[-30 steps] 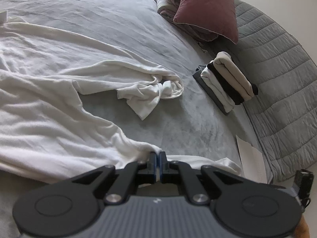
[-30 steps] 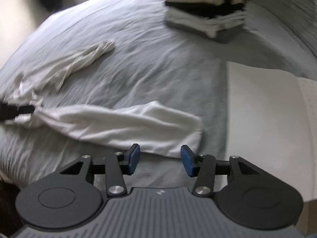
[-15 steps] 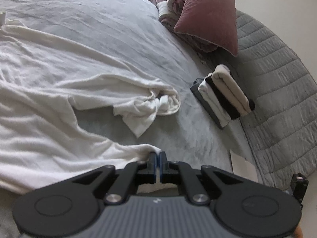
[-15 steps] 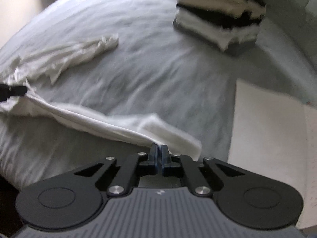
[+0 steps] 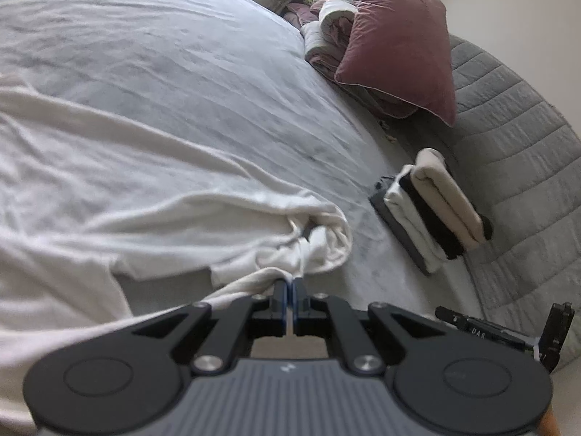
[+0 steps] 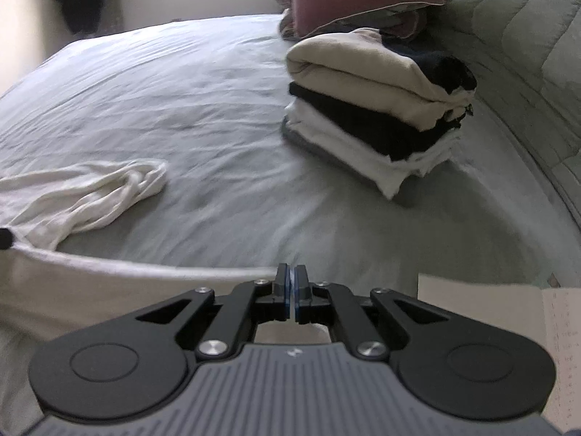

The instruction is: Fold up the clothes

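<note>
A white long-sleeved garment (image 5: 109,181) lies spread over the grey bed sheet (image 5: 181,54). My left gripper (image 5: 289,285) is shut on an edge of it near a crumpled sleeve (image 5: 319,243). My right gripper (image 6: 291,279) is shut on another edge of the same garment (image 6: 90,283), which stretches taut to the left between the two grippers. The crumpled sleeve (image 6: 109,189) also shows in the right wrist view, lying on the sheet. The right gripper's body (image 5: 508,330) shows at the lower right of the left wrist view.
A stack of folded clothes (image 6: 377,109) in cream, black and white stands on the bed, also in the left wrist view (image 5: 432,214). A maroon pillow (image 5: 395,43) and bundled bedding lie behind it. A quilted grey headboard (image 5: 515,145) borders the bed. A white paper (image 6: 479,312) lies near the right gripper.
My right gripper closed on the garment's edge, lifted it and pulled it taut. My left gripper, still shut on the fabric, moved forward toward the crumpled sleeve.
</note>
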`<act>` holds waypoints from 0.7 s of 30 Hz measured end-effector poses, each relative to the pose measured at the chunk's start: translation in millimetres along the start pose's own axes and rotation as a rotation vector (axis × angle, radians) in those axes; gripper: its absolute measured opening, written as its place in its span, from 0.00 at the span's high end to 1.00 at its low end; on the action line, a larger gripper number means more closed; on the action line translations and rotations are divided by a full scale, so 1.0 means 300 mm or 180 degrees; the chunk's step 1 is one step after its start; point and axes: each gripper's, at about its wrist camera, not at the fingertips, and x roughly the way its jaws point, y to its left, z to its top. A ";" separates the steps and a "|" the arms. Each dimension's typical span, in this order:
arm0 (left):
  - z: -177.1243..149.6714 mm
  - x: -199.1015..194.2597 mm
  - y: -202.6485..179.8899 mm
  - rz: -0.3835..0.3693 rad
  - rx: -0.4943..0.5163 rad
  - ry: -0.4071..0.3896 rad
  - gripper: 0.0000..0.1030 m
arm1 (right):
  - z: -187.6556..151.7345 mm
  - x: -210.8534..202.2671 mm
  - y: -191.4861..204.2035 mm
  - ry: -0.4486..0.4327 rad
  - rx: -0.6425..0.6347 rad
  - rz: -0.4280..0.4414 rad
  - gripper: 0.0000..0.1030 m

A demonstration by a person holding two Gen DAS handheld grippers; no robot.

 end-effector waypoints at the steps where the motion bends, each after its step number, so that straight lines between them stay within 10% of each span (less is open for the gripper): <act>1: 0.005 0.011 0.000 0.0044 0.0022 -0.0012 0.98 | 0.003 0.021 -0.005 -0.0005 0.0037 -0.0022 0.98; 6: 0.012 0.058 0.010 0.0206 0.0068 -0.0011 0.95 | -0.018 0.092 -0.049 0.0106 0.0333 -0.0005 0.95; 13: -0.009 -0.018 0.004 0.0137 0.0198 -0.0048 0.66 | -0.071 -0.027 -0.098 0.0065 0.0469 0.0206 0.56; 21: -0.094 -0.265 0.163 0.0364 -0.0051 -0.0164 0.64 | -0.164 -0.123 0.052 -0.0049 -0.0050 0.0734 0.56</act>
